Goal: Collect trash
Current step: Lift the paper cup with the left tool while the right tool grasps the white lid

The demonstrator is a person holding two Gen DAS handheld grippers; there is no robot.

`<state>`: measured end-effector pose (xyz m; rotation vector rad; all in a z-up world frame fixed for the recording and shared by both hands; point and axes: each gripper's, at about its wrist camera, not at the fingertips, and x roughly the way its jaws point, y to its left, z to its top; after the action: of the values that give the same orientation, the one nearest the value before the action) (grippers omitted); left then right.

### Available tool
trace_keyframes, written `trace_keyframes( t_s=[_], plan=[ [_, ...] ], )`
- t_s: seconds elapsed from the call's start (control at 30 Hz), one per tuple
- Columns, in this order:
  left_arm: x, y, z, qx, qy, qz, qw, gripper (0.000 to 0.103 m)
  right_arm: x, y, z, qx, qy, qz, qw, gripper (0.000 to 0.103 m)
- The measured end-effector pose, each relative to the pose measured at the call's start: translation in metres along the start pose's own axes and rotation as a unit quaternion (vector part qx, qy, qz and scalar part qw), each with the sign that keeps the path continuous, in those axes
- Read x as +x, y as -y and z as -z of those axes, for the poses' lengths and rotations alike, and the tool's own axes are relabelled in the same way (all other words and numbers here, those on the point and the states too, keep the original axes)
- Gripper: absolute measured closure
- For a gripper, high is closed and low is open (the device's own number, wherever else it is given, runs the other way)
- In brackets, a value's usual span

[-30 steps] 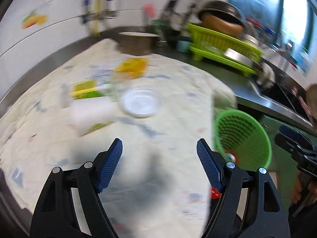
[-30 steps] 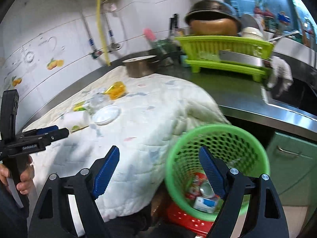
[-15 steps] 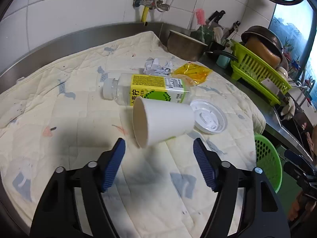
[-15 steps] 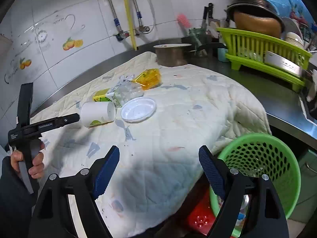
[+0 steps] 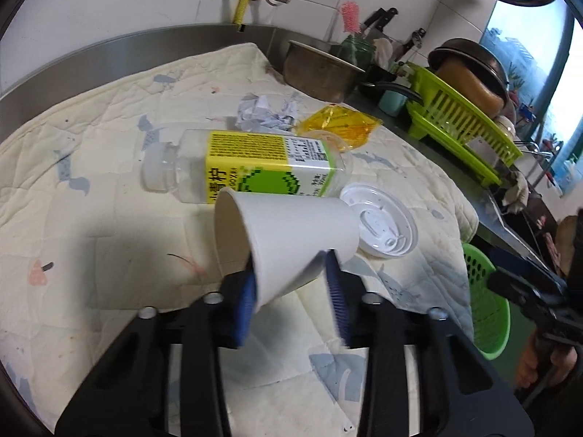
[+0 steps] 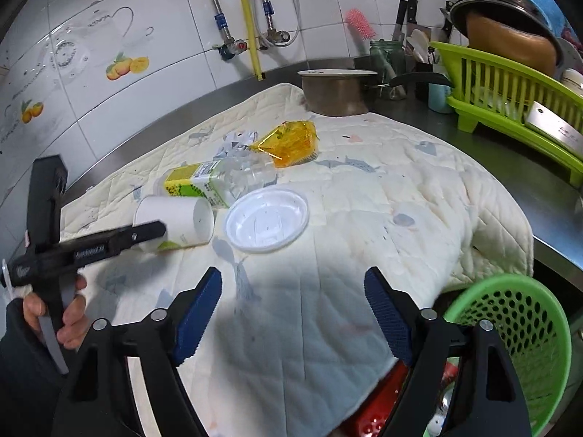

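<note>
A white paper cup [image 5: 291,229] lies on its side on the quilted cloth [image 5: 91,182], and my left gripper [image 5: 291,291] is closing on it, both blue pads against its wall. The right wrist view shows that cup [image 6: 175,218] with the left gripper [image 6: 156,233] on it. Behind it lie a clear bottle [image 5: 262,167] with a yellow-green label, a white plastic lid [image 5: 382,225], a yellow wrapper [image 5: 339,125] and crumpled paper [image 5: 266,111]. My right gripper [image 6: 293,302] hovers over the cloth's near part, jaws wide and closing slightly, nothing between them.
A green mesh basket [image 6: 517,327] with some trash inside stands below the counter edge at the right. A metal pot [image 6: 335,91] sits at the back of the cloth. A green dish rack [image 6: 510,91] with cookware stands on the steel counter to the right.
My left gripper came forward to the paper cup and its jaws narrowed onto it. My right gripper swung from above the green basket to over the cloth.
</note>
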<state>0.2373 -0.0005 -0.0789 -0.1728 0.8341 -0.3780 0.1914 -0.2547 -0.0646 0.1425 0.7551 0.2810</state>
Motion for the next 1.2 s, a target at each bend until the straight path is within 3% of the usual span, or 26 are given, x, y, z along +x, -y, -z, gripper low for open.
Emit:
trace_keyframes(
  t_s=[0.17, 0.3, 0.4, 0.73, 0.93, 1.2],
  plan=[
    [-0.003, 0.006, 0.004, 0.01, 0.009, 0.02, 0.9997, 0.085, 0.026, 0.004, -0.015, 0.012, -0.013, -0.002, 1.0, 0.041],
    [-0.009, 0.012, 0.007, 0.014, 0.018, 0.023, 0.9995, 0.1, 0.047, 0.006, -0.026, 0.025, -0.021, -0.007, 0.999, 0.057],
    [-0.016, 0.014, 0.01, 0.013, 0.024, 0.023, 0.9994, 0.102, 0.064, 0.009, -0.032, 0.04, -0.034, -0.015, 0.999, 0.067],
    [-0.043, 0.016, 0.018, 0.017, 0.044, 0.015, 0.9988, 0.102, 0.099, 0.009, -0.037, 0.039, -0.057, 0.015, 0.997, 0.093],
    [-0.05, 0.015, 0.021, 0.014, 0.045, 0.011, 0.9988, 0.102, 0.091, 0.008, -0.032, 0.037, -0.043, 0.022, 0.998, 0.097],
    [-0.062, 0.027, 0.024, 0.02, 0.053, 0.018, 0.9982, 0.102, 0.049, 0.004, -0.023, 0.004, -0.016, 0.041, 0.999, 0.098]
  ],
)
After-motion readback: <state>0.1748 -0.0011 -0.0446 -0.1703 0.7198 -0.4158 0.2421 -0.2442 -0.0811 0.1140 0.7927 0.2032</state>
